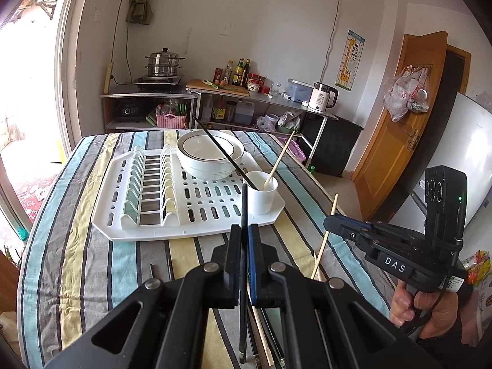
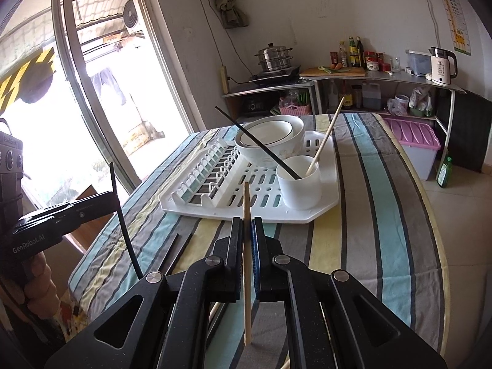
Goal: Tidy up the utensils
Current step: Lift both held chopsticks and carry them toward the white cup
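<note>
We're tilting both tools down over the striped tablecloth (image 1: 92, 246). Our left gripper (image 1: 245, 230) is clamping a thin black chopstick (image 1: 244, 203); our right gripper (image 2: 247, 226) is pinching a pale wooden chopstick (image 2: 247, 276). Only the left view is showing our hand (image 1: 430, 307) gripping the right handle. The white cup (image 2: 299, 187) on the slotted plastic drying rack (image 2: 326, 203) is holding another pair.

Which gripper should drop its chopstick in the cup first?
Probably the right gripper. Its wooden chopstick lines up close to the cup. The left gripper, shut on a black chopstick, sits a little more to the side.
</note>
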Demonstrator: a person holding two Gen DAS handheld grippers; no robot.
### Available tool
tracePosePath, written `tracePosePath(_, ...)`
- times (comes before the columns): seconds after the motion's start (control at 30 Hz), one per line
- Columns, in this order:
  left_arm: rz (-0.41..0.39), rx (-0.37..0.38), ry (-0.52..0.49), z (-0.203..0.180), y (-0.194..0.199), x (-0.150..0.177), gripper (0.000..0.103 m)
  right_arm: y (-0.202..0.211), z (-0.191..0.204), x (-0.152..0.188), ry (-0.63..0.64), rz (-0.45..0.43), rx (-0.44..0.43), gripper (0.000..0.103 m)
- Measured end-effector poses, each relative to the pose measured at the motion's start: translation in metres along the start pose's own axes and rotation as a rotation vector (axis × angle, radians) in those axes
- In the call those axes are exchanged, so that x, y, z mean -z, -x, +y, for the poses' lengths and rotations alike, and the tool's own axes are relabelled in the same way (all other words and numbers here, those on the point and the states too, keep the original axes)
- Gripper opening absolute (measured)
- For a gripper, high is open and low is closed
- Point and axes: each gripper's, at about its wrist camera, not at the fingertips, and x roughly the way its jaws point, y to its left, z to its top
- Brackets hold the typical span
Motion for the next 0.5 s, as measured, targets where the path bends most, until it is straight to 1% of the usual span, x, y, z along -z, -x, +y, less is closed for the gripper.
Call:
tracePosePath(0.27, -0.021, -0.007, -0.012, -0.001, 0.005, -0.011, 0.005, 0.008, -0.005, -0.007, -0.002, -0.031, 0.010, 0.006)
tracePosePath(0.5, -0.024, -0.019, -0.030, -0.003, 0.000, -0.027, 0.004, 0.010, -0.013, -0.016, -0.001, -0.047, 0.027, 0.005)
